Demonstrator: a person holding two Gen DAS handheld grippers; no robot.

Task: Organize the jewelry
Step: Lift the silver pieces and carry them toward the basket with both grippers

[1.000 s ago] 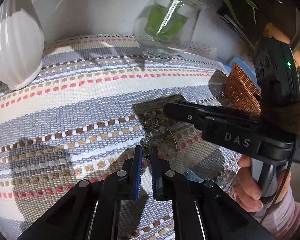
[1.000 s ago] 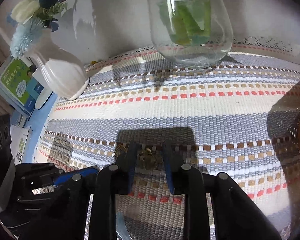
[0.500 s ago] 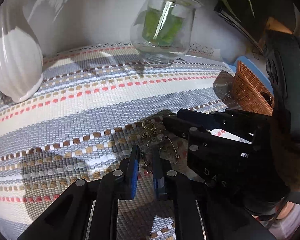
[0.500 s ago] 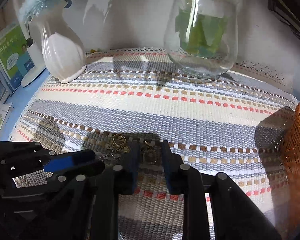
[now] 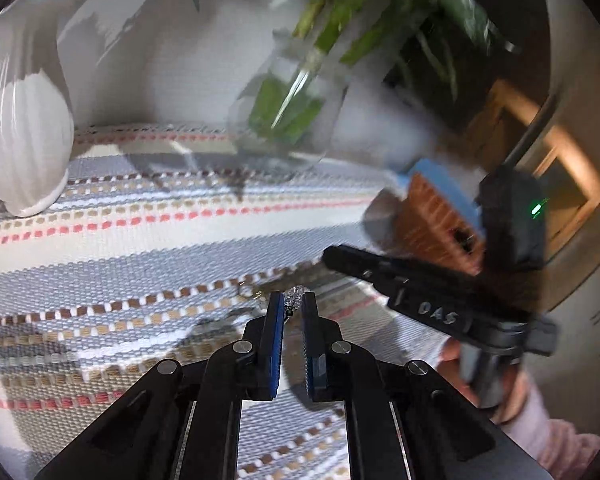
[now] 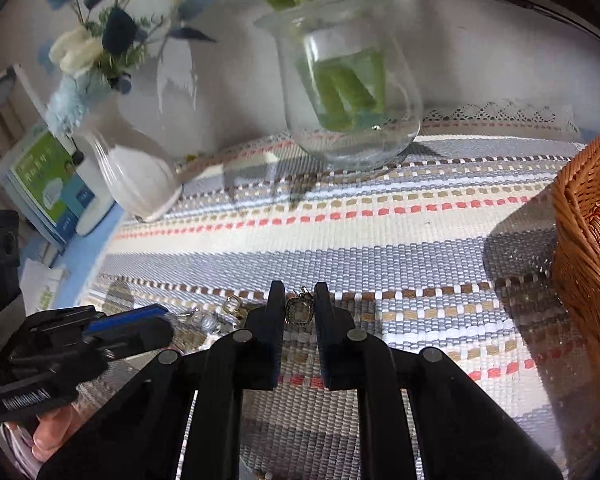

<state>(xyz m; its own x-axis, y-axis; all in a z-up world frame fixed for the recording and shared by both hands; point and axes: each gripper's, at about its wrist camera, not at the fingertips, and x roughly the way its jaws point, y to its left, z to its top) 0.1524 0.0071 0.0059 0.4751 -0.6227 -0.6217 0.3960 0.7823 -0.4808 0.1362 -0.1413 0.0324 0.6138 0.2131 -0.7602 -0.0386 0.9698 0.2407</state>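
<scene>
- Woven striped cloth [image 6: 400, 236] in grey, cream, coral and tan covers the table.
- Left claw [image 5: 291, 306] is pinching a clear beaded piece [image 5: 294, 296] at its tips, above the cloth.
- Right claw [image 6: 299, 298] has its fingers narrowly apart around a square pendant [image 6: 299, 312]; whether the pads touch it, I cannot tell.
- Loose jewelry [image 6: 220, 314] lies on the cloth just left of the right claw, between the two tools.
- Wicker basket [image 6: 584, 240] stands at the right edge of the cloth.
- Glass vase [image 6: 348, 92] with green stems and a white ribbed vase [image 5: 24, 120] stand at the back, well apart.
</scene>
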